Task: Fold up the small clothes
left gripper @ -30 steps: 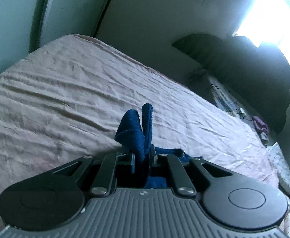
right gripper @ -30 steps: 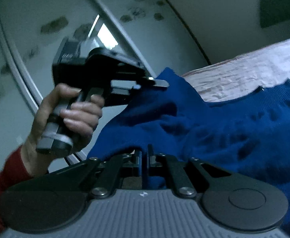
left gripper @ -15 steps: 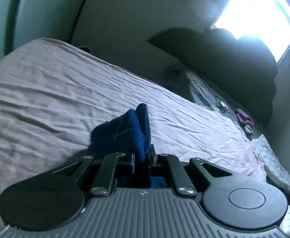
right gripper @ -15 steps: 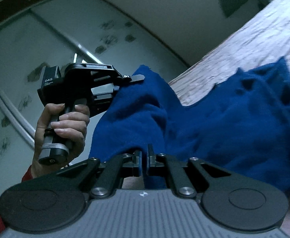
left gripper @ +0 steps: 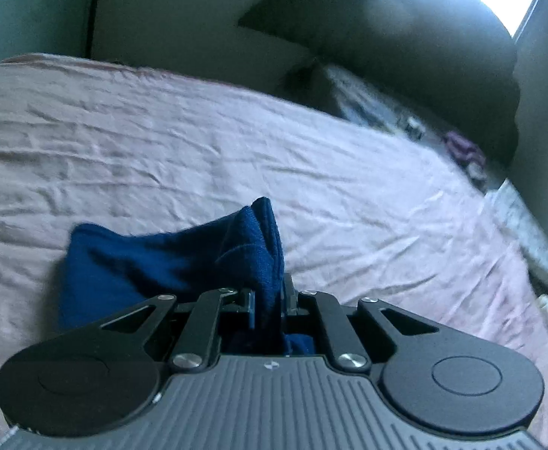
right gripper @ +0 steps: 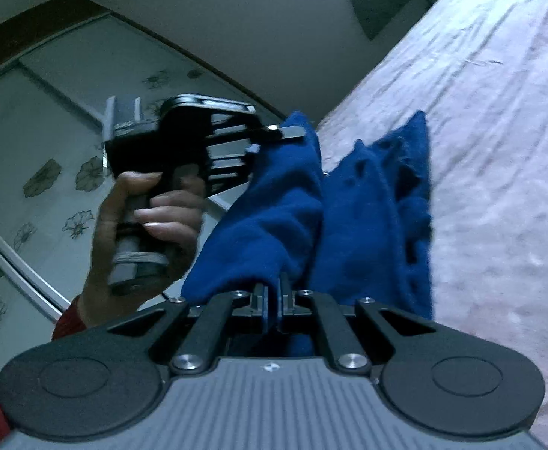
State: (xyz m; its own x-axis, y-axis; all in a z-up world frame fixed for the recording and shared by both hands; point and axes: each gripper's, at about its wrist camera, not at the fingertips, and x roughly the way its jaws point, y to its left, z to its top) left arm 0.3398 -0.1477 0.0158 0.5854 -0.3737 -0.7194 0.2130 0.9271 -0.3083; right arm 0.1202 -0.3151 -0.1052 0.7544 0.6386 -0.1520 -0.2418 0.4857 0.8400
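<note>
Left gripper [left gripper: 268,300] and right gripper [right gripper: 273,302]: jaws clamped on blue garment [right gripper: 311,206] (bunched), above pink bed sheet [left gripper: 199,150].

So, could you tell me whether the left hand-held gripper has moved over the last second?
Yes. In the right wrist view the left hand-held gripper, shut on the blue garment, has shifted toward the bed, away from the flowered wardrobe door.
</note>
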